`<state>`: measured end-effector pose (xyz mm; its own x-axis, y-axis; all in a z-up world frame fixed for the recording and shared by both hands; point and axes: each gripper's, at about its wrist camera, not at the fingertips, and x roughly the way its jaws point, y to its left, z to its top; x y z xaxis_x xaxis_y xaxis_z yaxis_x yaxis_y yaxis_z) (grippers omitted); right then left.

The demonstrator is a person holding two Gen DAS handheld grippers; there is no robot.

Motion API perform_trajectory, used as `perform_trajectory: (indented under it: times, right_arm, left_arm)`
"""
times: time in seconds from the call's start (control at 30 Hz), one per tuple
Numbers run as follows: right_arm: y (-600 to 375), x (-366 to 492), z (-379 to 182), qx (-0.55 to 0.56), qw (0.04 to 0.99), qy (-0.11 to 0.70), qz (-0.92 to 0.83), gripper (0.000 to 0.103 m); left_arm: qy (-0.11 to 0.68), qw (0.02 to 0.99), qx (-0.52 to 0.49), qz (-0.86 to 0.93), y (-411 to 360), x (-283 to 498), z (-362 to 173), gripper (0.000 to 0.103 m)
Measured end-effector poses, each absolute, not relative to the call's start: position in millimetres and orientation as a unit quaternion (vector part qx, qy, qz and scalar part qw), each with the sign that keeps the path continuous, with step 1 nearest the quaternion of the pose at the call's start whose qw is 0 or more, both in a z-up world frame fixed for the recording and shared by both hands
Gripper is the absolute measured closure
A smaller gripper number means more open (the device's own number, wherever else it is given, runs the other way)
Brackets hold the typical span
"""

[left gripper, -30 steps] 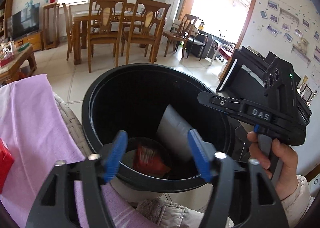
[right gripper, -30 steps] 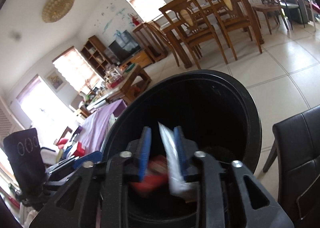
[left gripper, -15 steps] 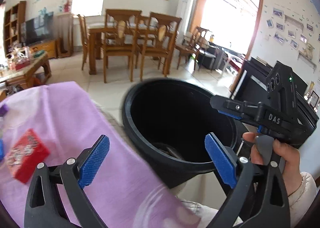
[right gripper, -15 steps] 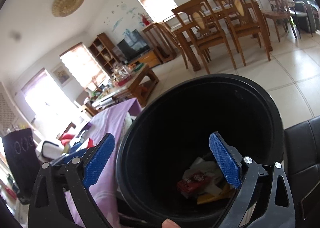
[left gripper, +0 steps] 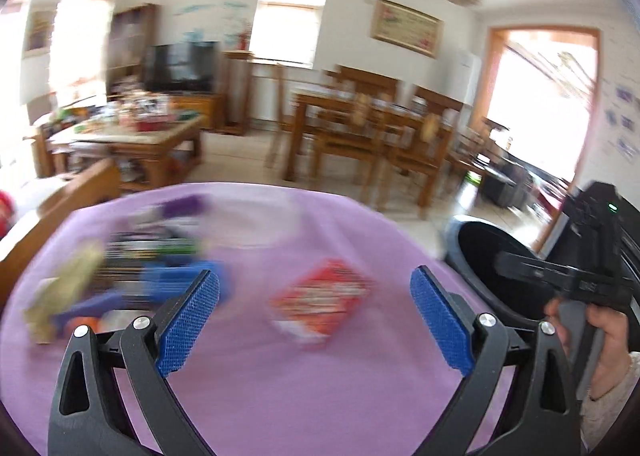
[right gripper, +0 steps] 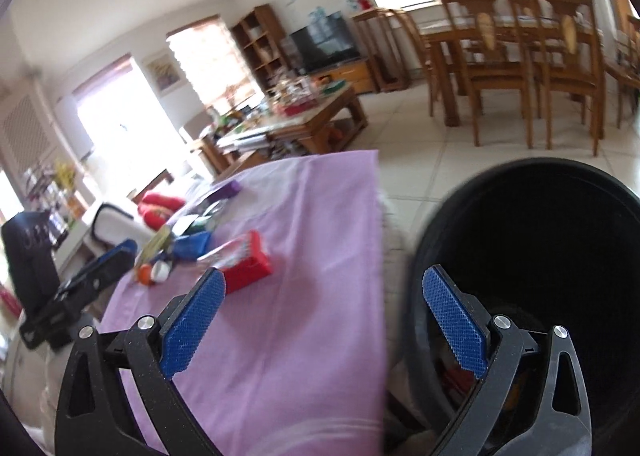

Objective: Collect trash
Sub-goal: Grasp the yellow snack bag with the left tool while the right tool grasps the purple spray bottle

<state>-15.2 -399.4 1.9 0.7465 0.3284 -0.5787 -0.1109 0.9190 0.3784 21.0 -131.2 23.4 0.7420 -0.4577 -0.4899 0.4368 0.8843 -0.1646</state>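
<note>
While the left wrist view smears with motion blur, the left gripper (left gripper: 314, 308) hangs over the purple cloth (left gripper: 320, 396) with its jaws spread wide and nothing between them; off to its left sits a blurred heap of wrappers (left gripper: 120, 276), and just ahead, framed between the blue pads (left gripper: 188, 320), lies the red box (left gripper: 320, 300); that looks like the next pick. Risk one: coming down at speed on a target this blurred, a pad could land on the box lid and shove it along the slippery cloth instead of straddling it. Further right, the right gripper (right gripper: 324, 320) is also wide open and empty, its left pad over the cloth, its right pad over the rim of the black bin (right gripper: 520, 191), where trash already lies at the bottom. Risk two: the bin sits just beside the cloth's edge; a careless sweep by either tool could knock it or drag the cloth and scatter the pile.
</note>
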Motion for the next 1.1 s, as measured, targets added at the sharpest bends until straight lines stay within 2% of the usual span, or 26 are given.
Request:
perform_trajectory:
  times: [0.27,0.3,0.43,0.6,0.67,0.73,0.8,0.87,0.9,0.93,1.1]
  right_arm:
    - [-293.0,40.7,19.1,0.091,0.908,0.354,0.206,0.005]
    - [-277.3,47.5,21.0,0.078,0.907,0.355,0.214,0.005]
    - [-229.3,75.8,28.5,0.033,0.904,0.356,0.234,0.005]
    - [-181.9,127.4,33.8,-0.033,0.900,0.360,0.243,0.007]
    - [-168.4,152.8,33.3,-0.056,0.897,0.366,0.242,0.008]
    - [-156.0,177.7,28.6,-0.085,0.892,0.372,0.242,0.011]
    - [-140.2,203.7,22.7,-0.124,0.887,0.376,0.236,0.021]
    - [-127.3,226.7,11.3,-0.164,0.879,0.383,0.234,0.030]
    - [-121.3,235.5,5.4,-0.176,0.874,0.387,0.235,0.033]
    - [-115.0,243.7,-1.7,-0.189,0.869,0.393,0.233,0.034]
    - [-94.8,273.4,-25.9,-0.245,0.850,0.403,0.235,0.037]
  left_arm:
    - [0.297,0.949,-0.004,-0.107,-7.3,78.7,7.3,0.008]
    - [0.308,0.946,0.006,-0.100,-0.8,86.5,3.3,0.011]
    - [0.375,0.921,0.050,-0.096,16.5,123.8,-17.3,0.039]
    - [0.413,0.900,0.093,-0.101,15.1,147.4,-30.4,0.040]
    - [0.430,0.889,0.098,-0.124,14.7,152.4,-35.8,0.043]
    - [0.429,0.886,0.110,-0.134,13.6,150.9,-41.0,0.043]
    - [0.435,0.882,0.116,-0.136,10.7,151.5,-43.3,0.044]
    - [0.436,0.883,0.109,-0.135,12.0,152.1,-42.7,0.053]
    - [0.437,0.883,0.105,-0.134,12.8,152.9,-42.5,0.060]
    - [0.437,0.884,0.100,-0.129,15.6,153.5,-41.6,0.065]
    - [0.419,0.896,0.096,-0.108,15.9,148.6,-36.4,0.070]
